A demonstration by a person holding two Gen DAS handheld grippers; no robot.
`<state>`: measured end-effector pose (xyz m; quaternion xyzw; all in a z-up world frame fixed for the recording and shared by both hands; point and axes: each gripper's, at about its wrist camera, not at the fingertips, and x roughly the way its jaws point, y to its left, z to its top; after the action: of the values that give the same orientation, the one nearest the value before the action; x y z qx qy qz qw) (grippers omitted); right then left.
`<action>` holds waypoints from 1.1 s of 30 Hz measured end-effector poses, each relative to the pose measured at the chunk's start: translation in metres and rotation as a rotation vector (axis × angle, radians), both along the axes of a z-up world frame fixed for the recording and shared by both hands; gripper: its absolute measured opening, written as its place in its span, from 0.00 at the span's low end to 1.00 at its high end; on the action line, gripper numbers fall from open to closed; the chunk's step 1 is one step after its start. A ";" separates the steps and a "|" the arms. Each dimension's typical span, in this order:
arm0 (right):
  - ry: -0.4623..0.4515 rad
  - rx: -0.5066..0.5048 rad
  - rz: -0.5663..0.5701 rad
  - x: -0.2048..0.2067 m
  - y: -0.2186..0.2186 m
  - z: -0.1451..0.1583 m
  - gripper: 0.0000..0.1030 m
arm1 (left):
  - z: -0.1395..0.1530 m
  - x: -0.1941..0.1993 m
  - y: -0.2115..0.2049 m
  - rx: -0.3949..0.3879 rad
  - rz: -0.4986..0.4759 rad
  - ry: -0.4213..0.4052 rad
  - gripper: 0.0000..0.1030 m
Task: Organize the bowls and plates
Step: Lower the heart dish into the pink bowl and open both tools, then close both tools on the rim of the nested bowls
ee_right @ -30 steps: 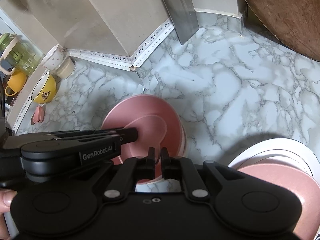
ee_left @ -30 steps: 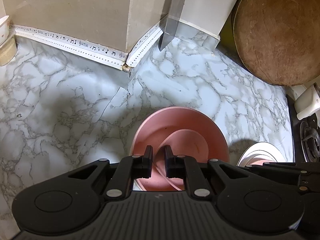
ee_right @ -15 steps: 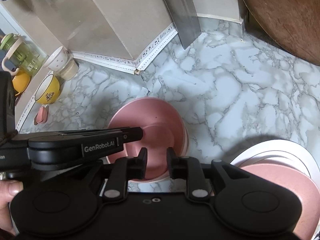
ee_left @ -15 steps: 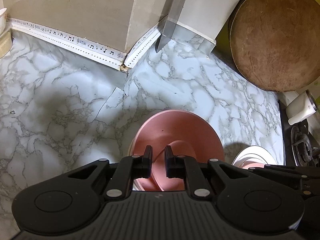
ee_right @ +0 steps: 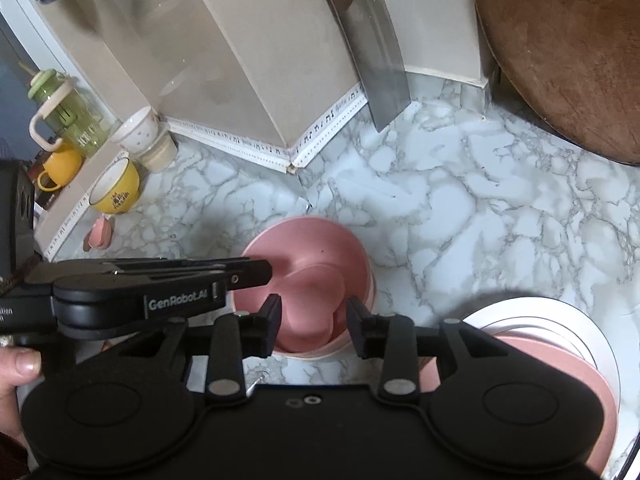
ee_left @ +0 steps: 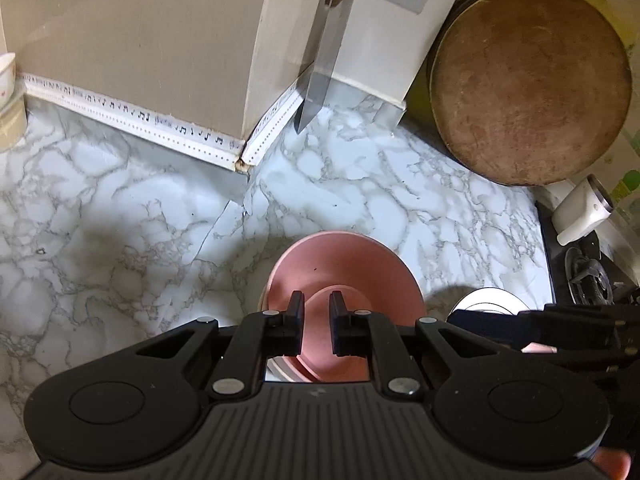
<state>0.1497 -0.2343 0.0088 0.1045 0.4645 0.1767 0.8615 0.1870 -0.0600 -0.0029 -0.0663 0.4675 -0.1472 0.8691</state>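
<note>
A pink bowl [ee_left: 344, 268] [ee_right: 304, 264] sits nested in a paler bowl [ee_right: 372, 292] on the marble counter [ee_left: 120, 240]. My left gripper [ee_left: 317, 312] hangs a little above the bowl's near-left rim, shut, with only a narrow slit between its fingers and nothing held. It reaches in from the left in the right wrist view [ee_right: 256, 274]. My right gripper [ee_right: 314, 316] hovers over the bowl's near rim. Its jaws are opening, and the pads stand clear of the bowl. To the right, a pink plate [ee_right: 560, 372] lies on a white plate [ee_right: 532, 312] [ee_left: 488, 296].
A cleaver [ee_left: 320, 80] and a round wooden board [ee_left: 528, 80] lean against the back wall. A yellow bowl [ee_right: 116, 192], stacked cups [ee_right: 138, 134] and a green bottle [ee_right: 64, 116] stand at the far left. A stove burner [ee_left: 588, 276] lies at the right edge.
The right gripper's jaws have spread from nearly shut to well apart. Both grippers have lifted and drawn back; the pink bowl stays on the counter and looks smaller.
</note>
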 end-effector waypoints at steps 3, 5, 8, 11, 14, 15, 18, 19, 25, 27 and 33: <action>-0.019 0.002 -0.006 -0.005 -0.003 0.004 0.38 | 0.007 -0.008 0.002 0.013 -0.006 -0.031 0.12; -0.035 -0.003 -0.008 -0.008 -0.004 0.007 0.39 | 0.012 -0.013 0.004 0.020 -0.010 -0.057 0.12; -0.068 -0.015 -0.001 -0.014 -0.003 0.011 0.40 | 0.017 -0.022 0.006 0.031 -0.009 -0.098 0.12; -0.095 -0.020 0.004 -0.019 -0.002 0.015 0.41 | 0.021 -0.029 0.010 0.028 -0.009 -0.123 0.15; -0.120 -0.030 0.009 -0.023 -0.001 0.017 0.43 | 0.026 -0.036 0.013 0.038 -0.003 -0.159 0.36; -0.128 -0.035 0.009 -0.024 -0.001 0.018 0.43 | 0.027 -0.039 0.015 0.042 0.001 -0.174 0.48; -0.149 -0.043 0.008 -0.029 0.000 0.020 0.49 | 0.031 -0.045 0.019 0.042 0.011 -0.203 0.57; -0.161 -0.051 0.007 -0.031 0.000 0.021 0.54 | 0.031 -0.047 0.020 0.041 0.010 -0.205 0.57; -0.203 -0.093 -0.016 -0.033 -0.001 0.018 0.80 | 0.028 -0.053 0.023 0.094 0.017 -0.238 0.74; -0.201 -0.094 -0.034 -0.031 -0.004 0.014 0.88 | 0.024 -0.052 0.026 0.093 0.024 -0.232 0.75; -0.144 -0.080 -0.093 -0.022 -0.012 0.002 0.97 | 0.014 -0.049 0.027 0.108 0.036 -0.213 0.75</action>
<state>0.1278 -0.2467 0.0109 0.0788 0.4026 0.1248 0.9034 0.1382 -0.0327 0.0113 -0.0118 0.3785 -0.1125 0.9187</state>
